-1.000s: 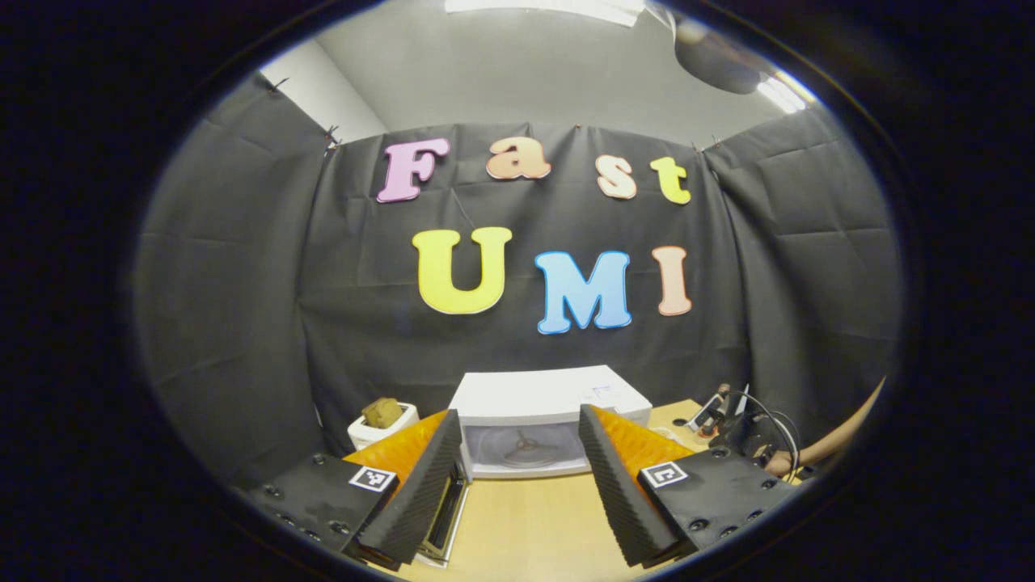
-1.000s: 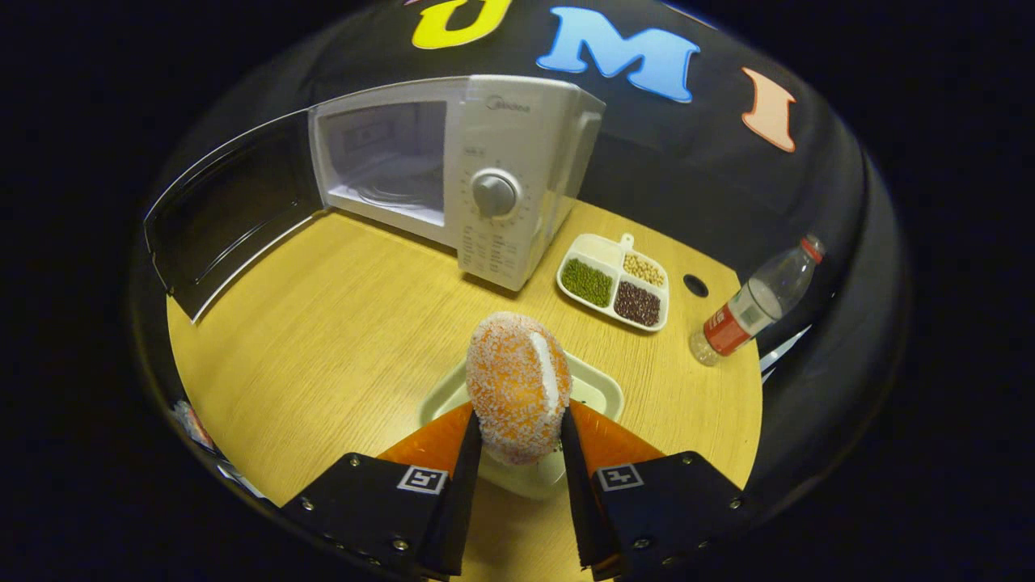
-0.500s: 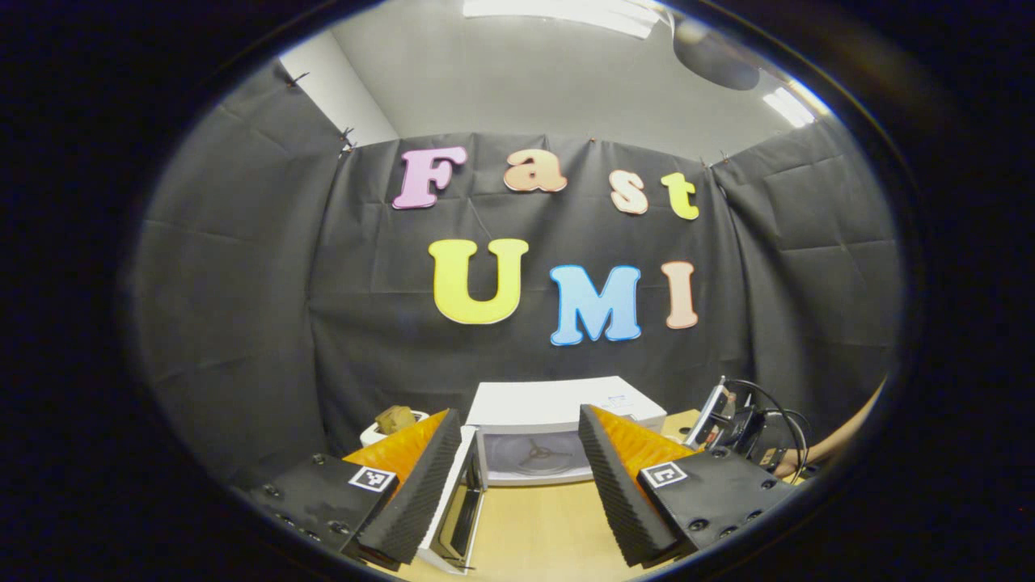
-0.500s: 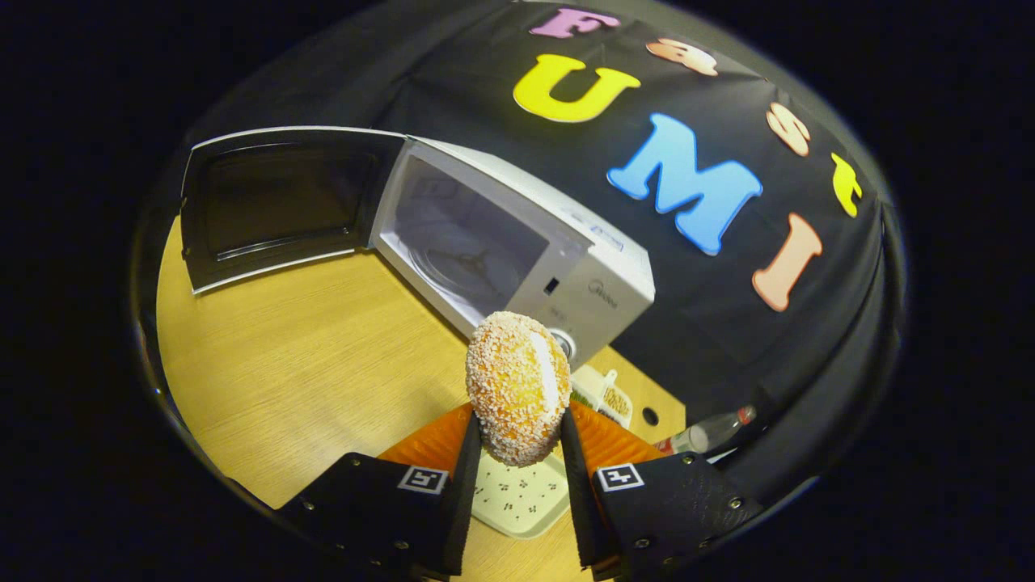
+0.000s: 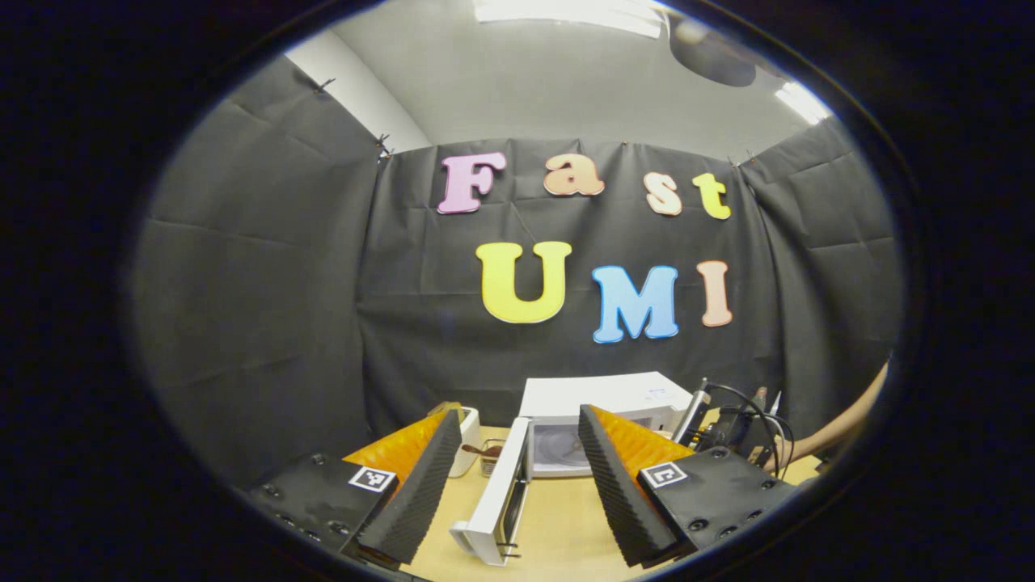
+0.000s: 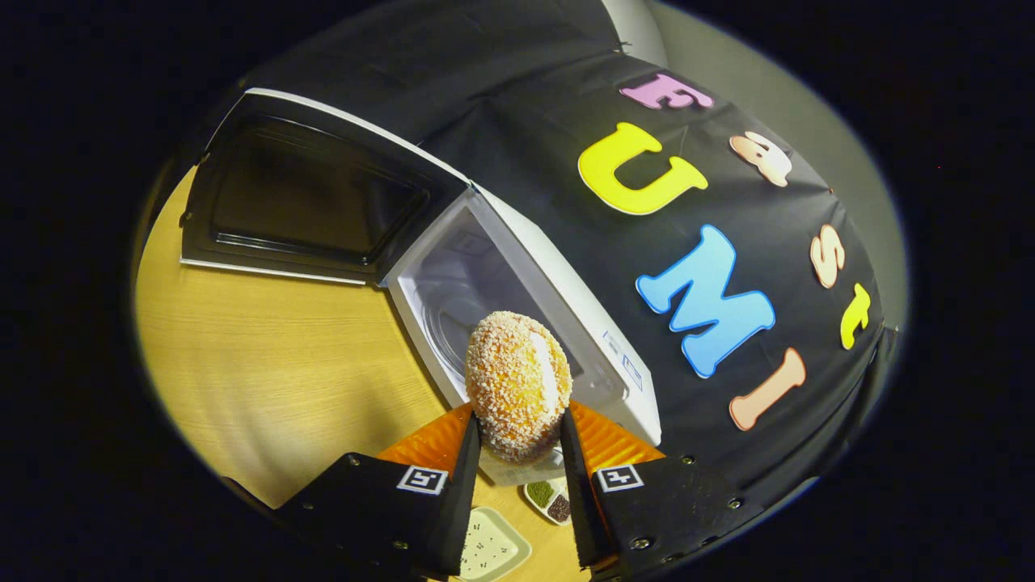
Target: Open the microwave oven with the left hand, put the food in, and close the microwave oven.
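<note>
1. Right gripper (image 6: 517, 453) is clamped on the food, a round sesame-crusted bun (image 6: 517, 384). Both fingers (image 6: 465, 477) press its lower sides, and the bun sticks up well past the tips.
2. Just under that gripper, in the right gripper view, there's a pale speckled plate (image 6: 495, 550) on the wooden table (image 6: 267, 372), and right next to it a little divided dish of beans (image 6: 550, 497). Both sit close to the table's near edge.
3. Next out is the microwave (image 6: 566, 323), white, toward the back of the table against the black cloth wall (image 6: 517, 145). Its door (image 6: 299, 194) is swung wide open to the left, dark inner panel facing the camera. The cavity (image 6: 453, 291) is open and the bun hangs in front of its mouth, held up in the air, not inside yet as far as I can tell.
4. Left gripper (image 5: 511, 485) is wide open with nothing in it, fingers well apart, hovering low over the table's near edge.
5. Between those fingers, in the left gripper view, you see the door edge-on, sticking out toward the camera, with the cavity behind it.
6. To the right of the microwave there, the other gripper's rig with cables, plus a bare forearm (image 5: 841, 420).
7. Back left corner: a small white container (image 5: 467, 440) beside the microwave.
</note>
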The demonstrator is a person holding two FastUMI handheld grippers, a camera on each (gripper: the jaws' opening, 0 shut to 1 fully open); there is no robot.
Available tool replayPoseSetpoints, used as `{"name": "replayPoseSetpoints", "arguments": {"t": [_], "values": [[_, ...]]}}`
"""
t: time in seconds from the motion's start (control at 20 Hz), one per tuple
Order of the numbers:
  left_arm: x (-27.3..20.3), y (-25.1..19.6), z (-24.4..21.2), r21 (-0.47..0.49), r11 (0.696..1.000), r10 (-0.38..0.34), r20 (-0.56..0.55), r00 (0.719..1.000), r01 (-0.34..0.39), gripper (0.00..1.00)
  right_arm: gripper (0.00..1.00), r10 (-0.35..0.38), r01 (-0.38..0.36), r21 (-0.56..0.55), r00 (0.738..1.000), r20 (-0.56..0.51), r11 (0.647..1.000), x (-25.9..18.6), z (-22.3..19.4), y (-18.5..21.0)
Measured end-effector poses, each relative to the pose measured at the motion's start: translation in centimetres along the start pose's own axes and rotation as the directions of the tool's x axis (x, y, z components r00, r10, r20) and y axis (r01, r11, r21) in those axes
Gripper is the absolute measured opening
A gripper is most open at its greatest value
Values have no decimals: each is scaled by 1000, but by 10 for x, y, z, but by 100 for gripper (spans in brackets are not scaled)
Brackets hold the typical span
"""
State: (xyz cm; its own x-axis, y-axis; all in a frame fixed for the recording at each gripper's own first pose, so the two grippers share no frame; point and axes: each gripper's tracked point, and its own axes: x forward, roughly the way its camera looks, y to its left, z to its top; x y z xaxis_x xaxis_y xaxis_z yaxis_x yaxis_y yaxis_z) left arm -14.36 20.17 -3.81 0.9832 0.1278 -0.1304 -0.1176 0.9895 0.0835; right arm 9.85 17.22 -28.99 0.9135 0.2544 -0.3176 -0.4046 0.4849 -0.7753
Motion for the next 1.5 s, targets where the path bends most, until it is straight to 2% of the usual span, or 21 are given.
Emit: {"name": "replayPoseSetpoints", "arguments": {"t": [0.2, 0.35, 0.75, 0.95, 1.05, 1.3, 1.5], "values": [[-10, 18, -4, -3, 999, 43, -9, 999, -43, 94, 53, -36, 40, -141, 999, 30, 989, 22, 9, 0], [-20, 32, -11, -6, 997, 73, -22, 997, -73, 94, 53, -52, 57, -216, 998, 27, 975, 57, 18, 4], [-42, 64, -27, 12, 988, 154, -66, 986, -154, 95, 52, -51, 42, -325, 999, -19, 945, 99, 8, 43], [-43, 75, -33, 34, 983, 182, -90, 979, -180, 95, 53, -103, 90, -422, 995, -8, 902, 128, 9, 50], [-46, 79, -36, 50, 981, 191, -101, 976, -187, 94, 52, -117, 94, -444, 993, -25, 891, 129, 1, 48], [-44, 92, -46, 44, 975, 221, -129, 967, -217, 94, 52, -133, 86, -445, 988, -74, 891, 121, 5, 51], [-39, 95, -51, 43, 971, 237, -145, 961, -234, 94, 52, -136, 90, -471, 989, -65, 878, 125, 5, 46]]}}
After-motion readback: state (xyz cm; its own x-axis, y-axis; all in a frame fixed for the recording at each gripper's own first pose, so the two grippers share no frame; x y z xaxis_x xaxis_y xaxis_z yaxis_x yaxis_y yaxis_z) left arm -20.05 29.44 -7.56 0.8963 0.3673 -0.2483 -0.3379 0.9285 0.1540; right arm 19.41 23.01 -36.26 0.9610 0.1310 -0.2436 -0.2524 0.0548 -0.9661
